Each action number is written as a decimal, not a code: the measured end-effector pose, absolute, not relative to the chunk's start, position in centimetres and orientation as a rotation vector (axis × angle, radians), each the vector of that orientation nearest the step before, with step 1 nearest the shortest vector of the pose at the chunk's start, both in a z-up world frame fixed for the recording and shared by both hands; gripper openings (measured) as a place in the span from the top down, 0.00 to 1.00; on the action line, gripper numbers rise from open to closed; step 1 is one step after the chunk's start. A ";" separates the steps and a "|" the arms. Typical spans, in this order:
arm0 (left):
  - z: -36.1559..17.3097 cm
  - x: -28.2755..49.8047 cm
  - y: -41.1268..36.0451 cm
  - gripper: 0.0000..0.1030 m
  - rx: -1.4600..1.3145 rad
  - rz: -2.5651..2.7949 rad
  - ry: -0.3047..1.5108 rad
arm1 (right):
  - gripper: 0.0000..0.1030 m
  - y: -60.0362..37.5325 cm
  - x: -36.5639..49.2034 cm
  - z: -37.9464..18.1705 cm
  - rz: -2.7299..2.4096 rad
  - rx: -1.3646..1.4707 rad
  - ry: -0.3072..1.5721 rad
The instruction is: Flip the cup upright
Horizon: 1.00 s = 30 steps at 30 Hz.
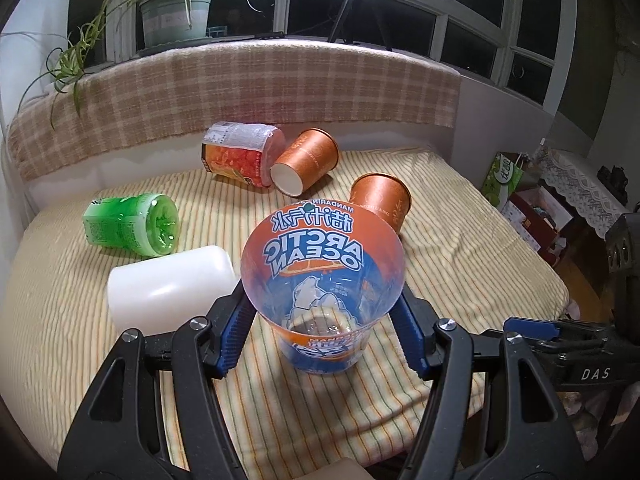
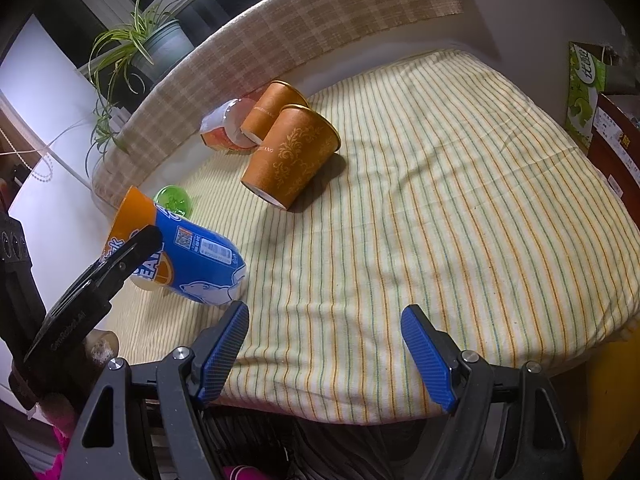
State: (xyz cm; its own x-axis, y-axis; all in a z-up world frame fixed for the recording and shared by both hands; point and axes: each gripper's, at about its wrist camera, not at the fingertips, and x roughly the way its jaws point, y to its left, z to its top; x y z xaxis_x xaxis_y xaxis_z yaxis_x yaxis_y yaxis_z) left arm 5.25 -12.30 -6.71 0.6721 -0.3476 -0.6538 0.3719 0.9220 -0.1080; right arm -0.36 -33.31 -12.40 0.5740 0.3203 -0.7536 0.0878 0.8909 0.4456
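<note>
My left gripper is shut on a clear plastic Arctic Ocean cup with blue and orange print. Its blue pads press the cup's sides. The cup's mouth faces the camera, and it tilts with its base near the striped cloth. In the right wrist view the same cup is at the left, held by the left gripper's black finger, leaning. My right gripper is open and empty above the cloth's front edge.
Two orange paper cups lie on their sides farther back. A red-labelled plastic cup, a green cup and a white cup also lie on the cloth. A plant pot and tripod stand on the sill.
</note>
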 end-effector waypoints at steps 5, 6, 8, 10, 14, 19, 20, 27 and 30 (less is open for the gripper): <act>-7.0 5.5 -12.4 0.35 0.021 -0.418 0.748 | 0.21 -33.3 -0.4 -12.3 0.138 0.471 0.957; -7.0 5.5 -12.4 0.35 0.018 -0.420 0.752 | 0.21 -33.4 -0.4 -12.3 0.138 0.472 0.957; -7.1 5.5 -12.4 0.35 0.015 -0.426 0.759 | 0.21 -33.5 -0.4 -12.4 0.137 0.472 0.956; -7.1 5.5 -12.4 0.34 0.011 -0.429 0.764 | 0.21 -33.5 -0.3 -12.4 0.138 0.474 0.957; -7.1 5.4 -12.2 0.28 0.005 -0.431 0.768 | 0.21 -33.5 -0.3 -12.3 0.139 0.473 0.955; -7.1 5.3 -11.9 0.26 0.000 -0.437 0.775 | 0.21 -33.6 -0.3 -11.9 0.136 0.462 0.940; -7.1 5.2 -11.7 0.24 -0.002 -0.440 0.777 | 0.21 -33.5 -0.3 -11.8 0.134 0.459 0.936; -6.8 4.1 -10.2 0.21 -0.007 -0.428 0.773 | 0.21 -32.6 -0.5 -10.2 0.096 0.374 0.865; -6.5 3.5 -9.2 0.18 -0.009 -0.406 0.760 | 0.21 -32.0 -0.6 -9.4 0.083 0.335 0.829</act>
State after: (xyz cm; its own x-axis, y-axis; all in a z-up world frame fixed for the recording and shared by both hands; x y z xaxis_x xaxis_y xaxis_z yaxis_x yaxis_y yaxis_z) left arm 3.54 -9.15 -6.50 0.6509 -0.3608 -0.6679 0.3544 0.9225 -0.1530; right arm -0.59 -32.00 -9.41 0.6757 0.2019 -0.7090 0.0577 0.9443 0.3239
